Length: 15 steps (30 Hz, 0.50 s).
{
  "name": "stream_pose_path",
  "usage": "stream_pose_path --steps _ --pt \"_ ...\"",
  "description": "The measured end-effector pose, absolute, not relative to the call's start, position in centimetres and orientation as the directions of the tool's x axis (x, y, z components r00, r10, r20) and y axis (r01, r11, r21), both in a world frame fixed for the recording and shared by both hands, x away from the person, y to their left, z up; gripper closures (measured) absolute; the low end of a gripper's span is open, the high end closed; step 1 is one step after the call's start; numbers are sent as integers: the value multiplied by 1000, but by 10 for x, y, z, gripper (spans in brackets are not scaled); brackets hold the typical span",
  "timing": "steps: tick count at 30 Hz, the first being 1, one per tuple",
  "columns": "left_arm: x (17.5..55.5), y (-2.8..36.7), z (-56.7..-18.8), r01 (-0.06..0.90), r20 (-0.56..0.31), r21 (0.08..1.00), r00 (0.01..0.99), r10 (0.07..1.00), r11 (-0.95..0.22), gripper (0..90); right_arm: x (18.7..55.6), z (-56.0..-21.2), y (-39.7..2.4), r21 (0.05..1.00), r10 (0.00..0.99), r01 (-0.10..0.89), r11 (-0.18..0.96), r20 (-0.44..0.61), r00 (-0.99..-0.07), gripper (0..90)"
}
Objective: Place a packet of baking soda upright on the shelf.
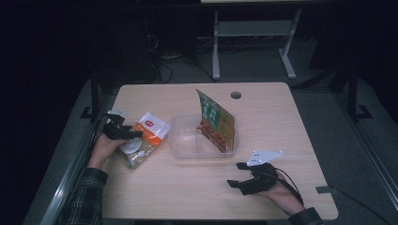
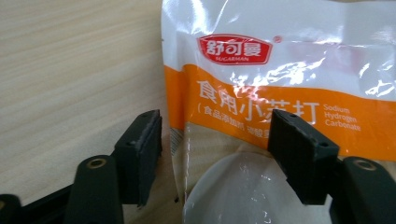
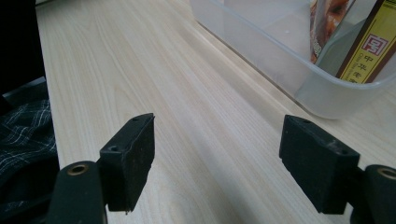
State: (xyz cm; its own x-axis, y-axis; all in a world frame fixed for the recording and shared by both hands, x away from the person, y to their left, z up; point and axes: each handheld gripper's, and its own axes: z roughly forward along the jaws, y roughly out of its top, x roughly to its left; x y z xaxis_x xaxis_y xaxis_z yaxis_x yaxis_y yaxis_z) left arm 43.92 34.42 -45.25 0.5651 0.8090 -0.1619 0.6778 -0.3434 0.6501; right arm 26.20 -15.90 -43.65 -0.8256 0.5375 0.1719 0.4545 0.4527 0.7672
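in the high view, the left gripper [image 1: 123, 132] is seen lowered over the near end of a glossy white-and-orange plastic pouch of baking soda [image 1: 143, 139], which lies flat on the pale wooden table [image 1: 281, 122], just left of a clear plastic tub [image 1: 187, 147]. a green-and-orange snack bag [image 1: 217, 123] leans inside that tub. the right gripper [image 1: 241, 178] rests on the table, well apart from the pouch, nothing between its jaws.

in the left gripper view, the jaws are spread and straddle the pouch [image 2: 280, 84]: one finger [image 2: 140, 154] stands just off the pouch's side edge over bare wood, the other [image 2: 299, 154] sits above the printed film. no pinch is seen yet. a slip is judged likely if only slick, loose film is caught, and the heavy powder could sag and pull free.

in the right gripper view, the jaws stand wide and empty, with the tub's wall [image 3: 261, 60] ahead and to the right. a careless swing could knock the tub.
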Motion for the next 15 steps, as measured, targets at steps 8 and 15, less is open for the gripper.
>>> stream_pose_path --steps 8,15 --pt "441 345 -458 692 -198 631 582 789 -351 456 262 -436 -159 768 540 455 450 172 -824 262" --pt "440 344 -457 685 -175 624 591 788 -375 592 262 -437 -159 767 541 459 448 176 -822 264"
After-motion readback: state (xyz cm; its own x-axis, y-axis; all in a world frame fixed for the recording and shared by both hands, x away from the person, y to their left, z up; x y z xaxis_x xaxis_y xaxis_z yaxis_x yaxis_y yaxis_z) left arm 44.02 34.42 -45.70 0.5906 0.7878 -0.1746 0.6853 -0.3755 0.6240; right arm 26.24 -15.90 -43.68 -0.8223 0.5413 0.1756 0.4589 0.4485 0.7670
